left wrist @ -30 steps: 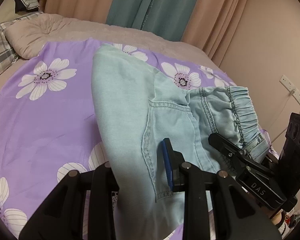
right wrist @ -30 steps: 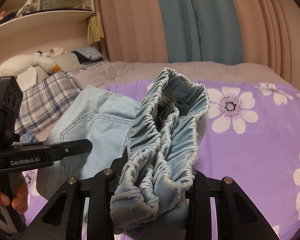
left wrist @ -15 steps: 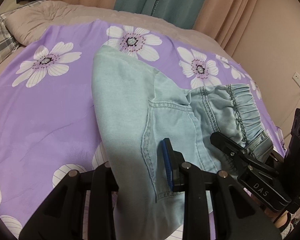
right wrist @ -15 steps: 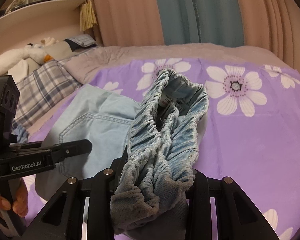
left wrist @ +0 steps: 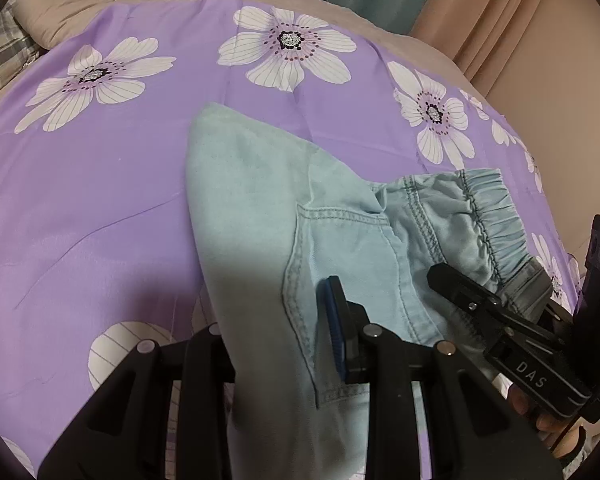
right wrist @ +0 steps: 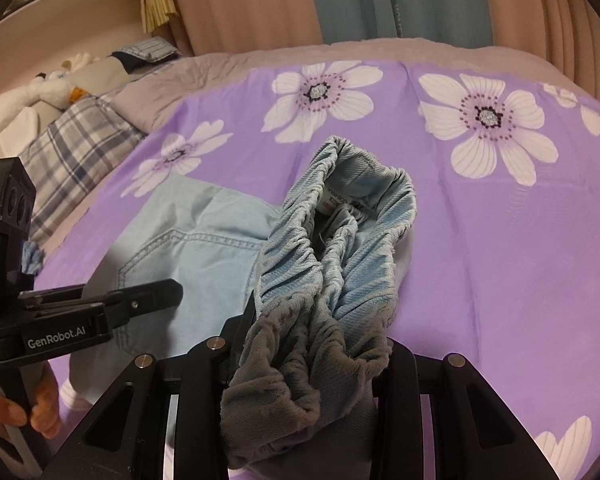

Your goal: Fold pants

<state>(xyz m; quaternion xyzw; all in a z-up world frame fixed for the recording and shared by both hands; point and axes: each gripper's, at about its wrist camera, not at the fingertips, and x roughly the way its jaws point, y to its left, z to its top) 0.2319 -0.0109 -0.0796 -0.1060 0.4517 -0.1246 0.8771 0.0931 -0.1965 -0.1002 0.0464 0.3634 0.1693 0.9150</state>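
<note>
Purple floral sheet (left wrist: 100,200) spans the bed; pale denim pants (left wrist: 252,216) hang above it, pinched at both ends of the waist. Long axis of pants runs from the jaws toward 11 o'clock in the left view, hem end farthest. Left gripper (left wrist: 284,344) pinches the pocket side. Right gripper (right wrist: 312,344) pinches the bunched waistband (right wrist: 340,240). Judgement: next move likely lays pants forward onto sheet.

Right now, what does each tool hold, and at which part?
Both hold the pants. The right tool is shut on the bunched elastic waistband; the left tool is shut on the fabric beside the back pocket.
</note>
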